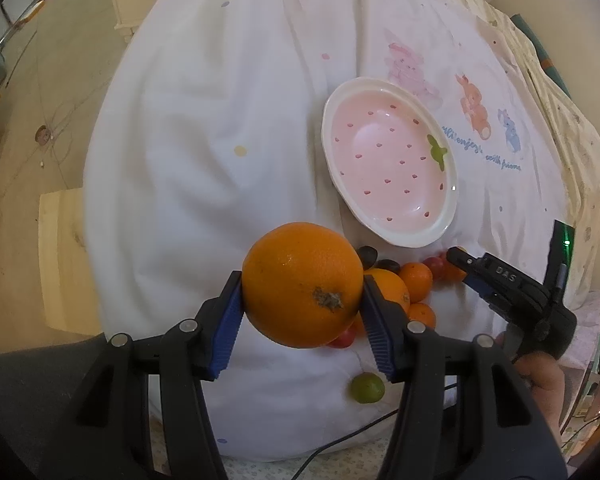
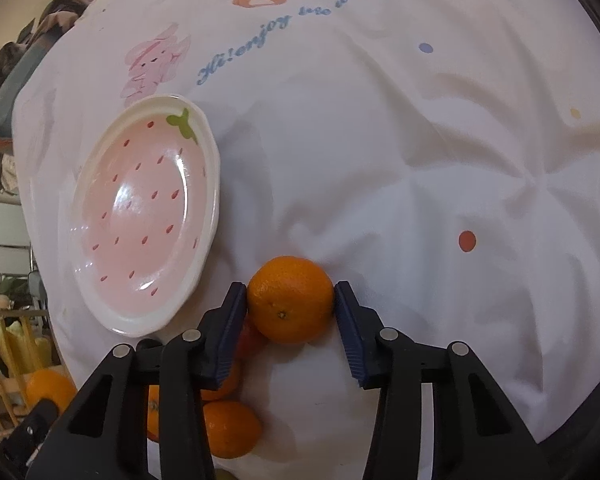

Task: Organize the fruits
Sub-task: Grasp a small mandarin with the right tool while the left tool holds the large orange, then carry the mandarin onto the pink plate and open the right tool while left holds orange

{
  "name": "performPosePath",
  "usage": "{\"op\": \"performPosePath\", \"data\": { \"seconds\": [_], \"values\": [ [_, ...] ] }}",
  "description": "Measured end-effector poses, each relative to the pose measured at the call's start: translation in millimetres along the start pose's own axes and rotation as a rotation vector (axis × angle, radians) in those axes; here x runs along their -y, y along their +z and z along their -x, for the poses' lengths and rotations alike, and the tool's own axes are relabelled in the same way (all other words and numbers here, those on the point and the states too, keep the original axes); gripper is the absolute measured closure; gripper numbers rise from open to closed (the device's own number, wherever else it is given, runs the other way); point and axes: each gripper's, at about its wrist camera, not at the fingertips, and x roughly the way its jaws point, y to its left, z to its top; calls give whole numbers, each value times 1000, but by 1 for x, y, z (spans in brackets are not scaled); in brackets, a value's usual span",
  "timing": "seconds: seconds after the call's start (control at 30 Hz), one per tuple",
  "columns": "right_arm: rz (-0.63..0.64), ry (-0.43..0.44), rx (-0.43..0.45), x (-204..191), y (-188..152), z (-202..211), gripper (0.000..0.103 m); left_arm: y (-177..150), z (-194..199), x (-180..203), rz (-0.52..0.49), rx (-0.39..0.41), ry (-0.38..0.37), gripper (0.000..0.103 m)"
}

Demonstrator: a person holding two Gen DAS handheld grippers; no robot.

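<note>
Two ribbed claws, dimpled round orange (image 1: 302, 284), glossy plate (image 1: 388, 162)

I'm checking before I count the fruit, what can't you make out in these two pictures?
- Pile, left wrist view: big orange in the left gripper covers part; count unsure.
- Pile, right wrist view: right gripper on a small orange hides fruit beneath.
- Dark fruits: too small to name.
</note>
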Motion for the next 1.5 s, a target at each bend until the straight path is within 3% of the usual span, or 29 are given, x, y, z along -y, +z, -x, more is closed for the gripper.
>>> {"op": "performPosePath", "data": {
  "seconds": [0.47,0.63,0.93,1.17,1.5],
  "values": [
    [84,103,61,16,-6,38,57,-3,-10,1,-24,-1,35,51],
    [110,162,86,16,-3,58,57,-3,-6,5,-49,33,66,51],
    [253,255,204,-2,11,95,57,11,4,28,-108,106,123,51],
    [296,318,218,-17,23,91,57,28,0,51,-178,113,153,51],
    [346,318,211,-39,52,78,57,59,-15,77,-236,110,169,51]
  ]
}}
